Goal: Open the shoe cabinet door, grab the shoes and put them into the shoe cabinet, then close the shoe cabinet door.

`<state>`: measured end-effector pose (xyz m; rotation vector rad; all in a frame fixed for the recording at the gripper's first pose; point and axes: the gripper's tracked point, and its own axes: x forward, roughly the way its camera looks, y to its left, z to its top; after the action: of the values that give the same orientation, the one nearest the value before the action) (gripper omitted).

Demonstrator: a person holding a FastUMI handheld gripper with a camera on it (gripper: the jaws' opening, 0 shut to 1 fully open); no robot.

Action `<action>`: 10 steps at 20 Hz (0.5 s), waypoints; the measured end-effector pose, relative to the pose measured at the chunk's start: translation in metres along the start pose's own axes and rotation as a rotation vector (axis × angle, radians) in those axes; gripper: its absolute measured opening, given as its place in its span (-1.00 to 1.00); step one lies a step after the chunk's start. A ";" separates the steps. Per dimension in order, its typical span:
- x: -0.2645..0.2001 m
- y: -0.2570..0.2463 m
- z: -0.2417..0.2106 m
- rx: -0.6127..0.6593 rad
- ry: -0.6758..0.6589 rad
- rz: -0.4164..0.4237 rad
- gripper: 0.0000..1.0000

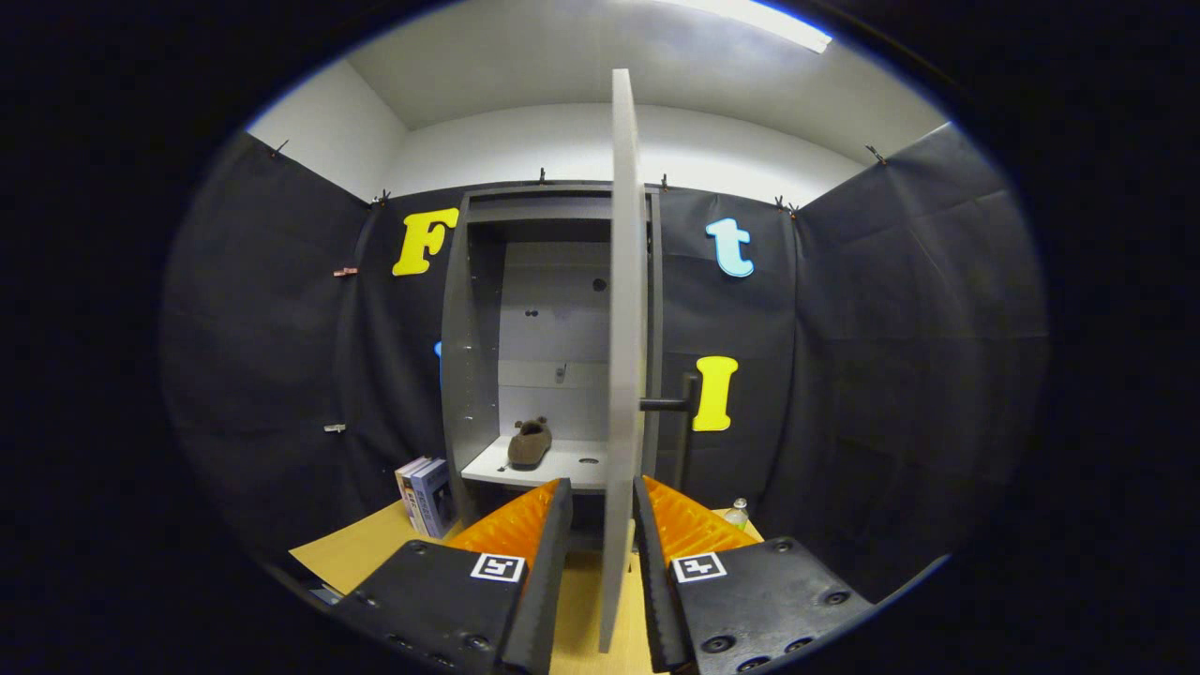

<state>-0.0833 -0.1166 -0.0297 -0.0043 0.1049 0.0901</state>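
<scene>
The grey shoe cabinet stands against the back wall with its door swung out, edge-on toward me. A brown shoe rests on the white shelf inside. My gripper straddles the door's lower edge, one finger on each side. The right finger lies against the door; a narrow gap remains between the left finger and the door. The door's black handle sticks out on the right side.
Some upright books stand on the wooden table, left of the cabinet. A small bottle sits right of the cabinet, beyond the right finger. Black cloth walls close in on both sides.
</scene>
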 end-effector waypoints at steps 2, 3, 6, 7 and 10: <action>-0.003 0.014 -0.005 0.011 0.009 0.030 0.30; -0.003 0.019 -0.006 0.009 0.014 0.042 0.45; -0.005 0.046 -0.006 0.033 0.006 0.116 0.67; -0.001 0.051 -0.008 0.036 0.004 0.127 0.81; 0.007 0.076 -0.024 0.031 0.032 0.163 0.97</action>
<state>-0.0855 -0.0402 -0.0544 0.0335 0.1381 0.2511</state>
